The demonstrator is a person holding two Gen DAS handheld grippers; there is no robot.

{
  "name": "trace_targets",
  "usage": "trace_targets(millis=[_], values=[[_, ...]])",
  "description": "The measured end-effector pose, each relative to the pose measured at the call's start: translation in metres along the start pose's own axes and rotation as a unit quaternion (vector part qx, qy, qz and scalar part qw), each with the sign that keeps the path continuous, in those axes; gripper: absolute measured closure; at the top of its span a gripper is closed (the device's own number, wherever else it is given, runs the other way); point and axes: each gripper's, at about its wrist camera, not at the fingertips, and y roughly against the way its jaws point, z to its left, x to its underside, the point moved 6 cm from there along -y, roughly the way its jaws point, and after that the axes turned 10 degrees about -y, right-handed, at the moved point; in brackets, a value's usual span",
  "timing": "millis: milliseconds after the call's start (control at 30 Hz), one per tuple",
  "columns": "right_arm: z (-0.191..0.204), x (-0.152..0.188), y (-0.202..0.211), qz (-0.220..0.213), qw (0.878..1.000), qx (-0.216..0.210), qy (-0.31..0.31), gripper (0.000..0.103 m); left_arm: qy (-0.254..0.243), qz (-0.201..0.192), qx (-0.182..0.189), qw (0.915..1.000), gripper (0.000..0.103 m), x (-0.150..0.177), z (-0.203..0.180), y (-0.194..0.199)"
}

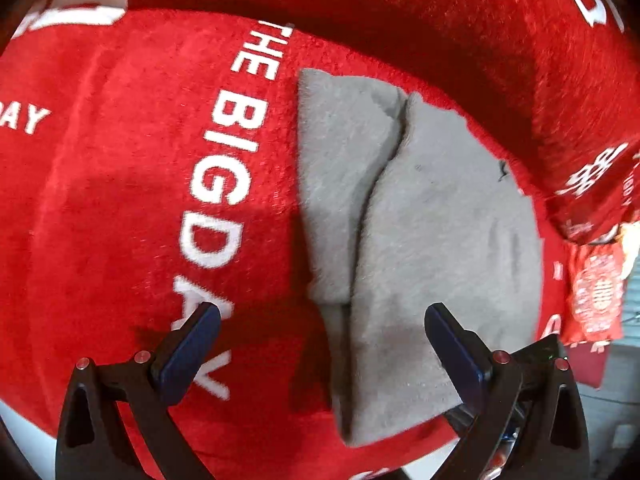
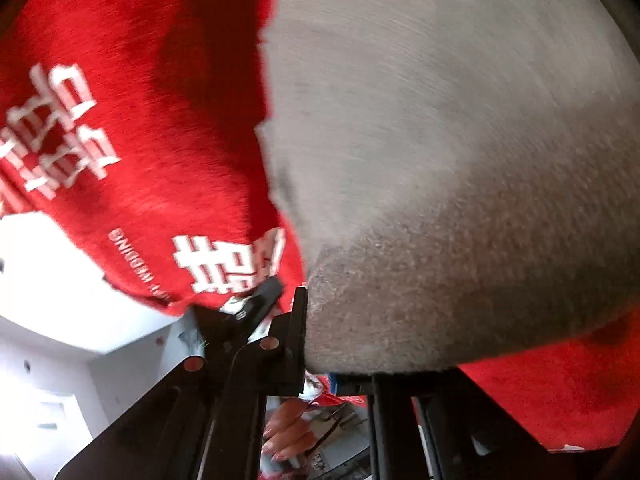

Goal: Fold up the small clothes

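Two grippers work one grey cloth [image 1: 420, 208] on the red blanket [image 1: 120, 200]. Left gripper [image 1: 322, 326] hangs wide open and empty over its 6 o'clock end; right gripper [image 2: 304, 320] is clamped on an edge (probably to lift a fold).

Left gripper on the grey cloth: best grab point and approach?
Take the grey cloth at its near folded edge, coming in low from the near side. Both layers meet there and overhang toward the open left gripper, so one pinch catches both. The right gripper already clamps another edge.
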Motion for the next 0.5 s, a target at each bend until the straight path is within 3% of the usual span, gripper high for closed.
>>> trace_targets(millis=[267, 433, 500], values=[[0.034, 0.006, 0.014, 0.021, 0.998, -0.005, 0.064, 0.095, 0.02, 0.024, 0.132, 0.9907, 0.001, -0.026, -0.025, -0.017], [0.004, 0.016, 0.009, 0.054, 0.992, 0.083, 0.078, 0.094, 0.02, 0.025, 0.169, 0.9851, 0.001, -0.048, -0.051, -0.032], [-0.009, 0.022, 0.011, 0.076, 0.982, 0.144, 0.093, 0.091, 0.0, 0.029, 0.151, 0.9881, 0.001, -0.051, -0.06, -0.037]])
